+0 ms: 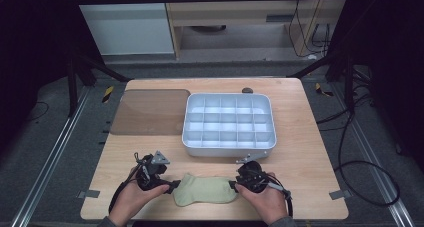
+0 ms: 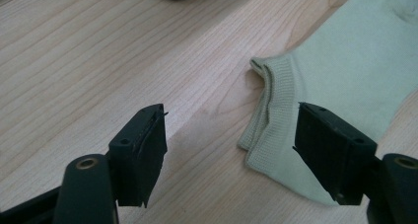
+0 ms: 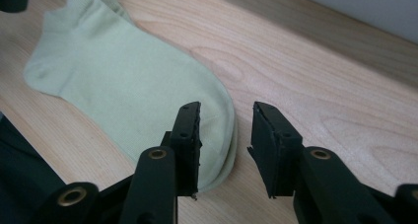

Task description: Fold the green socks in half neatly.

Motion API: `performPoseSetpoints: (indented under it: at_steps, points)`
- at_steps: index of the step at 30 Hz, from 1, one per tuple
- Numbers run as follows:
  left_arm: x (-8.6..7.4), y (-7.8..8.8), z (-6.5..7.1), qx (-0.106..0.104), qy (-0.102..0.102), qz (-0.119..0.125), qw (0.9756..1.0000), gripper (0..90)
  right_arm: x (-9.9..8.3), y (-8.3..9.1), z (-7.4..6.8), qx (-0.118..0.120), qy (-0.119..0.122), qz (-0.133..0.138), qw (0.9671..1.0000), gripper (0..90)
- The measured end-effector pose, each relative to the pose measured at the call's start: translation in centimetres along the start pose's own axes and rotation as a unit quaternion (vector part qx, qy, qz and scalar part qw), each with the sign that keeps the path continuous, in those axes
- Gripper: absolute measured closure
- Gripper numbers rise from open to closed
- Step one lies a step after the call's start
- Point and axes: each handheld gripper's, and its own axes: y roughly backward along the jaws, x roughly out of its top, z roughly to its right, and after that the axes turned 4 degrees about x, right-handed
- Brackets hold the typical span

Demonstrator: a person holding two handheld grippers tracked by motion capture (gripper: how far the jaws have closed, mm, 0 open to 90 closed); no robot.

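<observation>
The left gripper (image 2: 229, 135) hangs over the cuff end of a pale green sock (image 1: 205, 189), its jaws spread wide: one jaw stands over bare wood, the other just above the cuff's edge, and neither pad presses the cloth. The right gripper (image 3: 226, 135) sits at the sock's toe end with its jaws parted by a narrower gap; one jaw is over the rounded toe, the other over the wood beside it, and nothing is pinched between them. The sock lies flat on the wooden table (image 1: 310, 152), between the two grippers. Beyond the sock stands a white tray with many compartments (image 1: 229, 146), and beyond the sock's cuff end lies a brown translucent lid (image 1: 150, 112).
</observation>
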Motion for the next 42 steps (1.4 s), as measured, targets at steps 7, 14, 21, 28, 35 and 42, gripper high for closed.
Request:
performPoseSetpoints:
  at_steps: [7, 14, 21, 28, 35, 42]
  points:
    - [0.0, -0.3, 0.4, -0.005, -0.006, -0.006, 1.0, 32.5, -0.6, -0.8, -0.2, 0.003, -0.003, -0.023, 0.9997, 64.3]
    - [0.1, -1.3, 0.8, -0.011, -0.017, -0.026, 0.9995, 39.2, -0.8, -1.1, -0.4, 0.007, 0.01, -0.029, 0.9995, 78.8]
    - [-0.1, -1.9, 0.7, -0.022, -0.029, -0.042, 0.9985, 52.3, -0.9, -0.8, -0.6, 0.006, 0.015, -0.025, 0.9995, 83.3]
    - [-0.4, -1.9, 0.5, -0.037, -0.034, -0.051, 0.9974, 57.3, -0.8, -0.9, -0.7, 0.006, 0.027, -0.027, 0.9993, 87.1]
    - [-0.3, -2.0, 0.8, -0.041, -0.046, -0.051, 0.9968, 64.7, -0.7, -0.8, -0.8, 0.003, 0.028, -0.024, 0.9993, 85.5]
    - [-0.2, -2.0, 1.2, -0.048, -0.055, -0.052, 0.996, 76.6, -1.1, 0.0, -1.3, -0.008, 0.023, -0.004, 0.9997, 65.4]
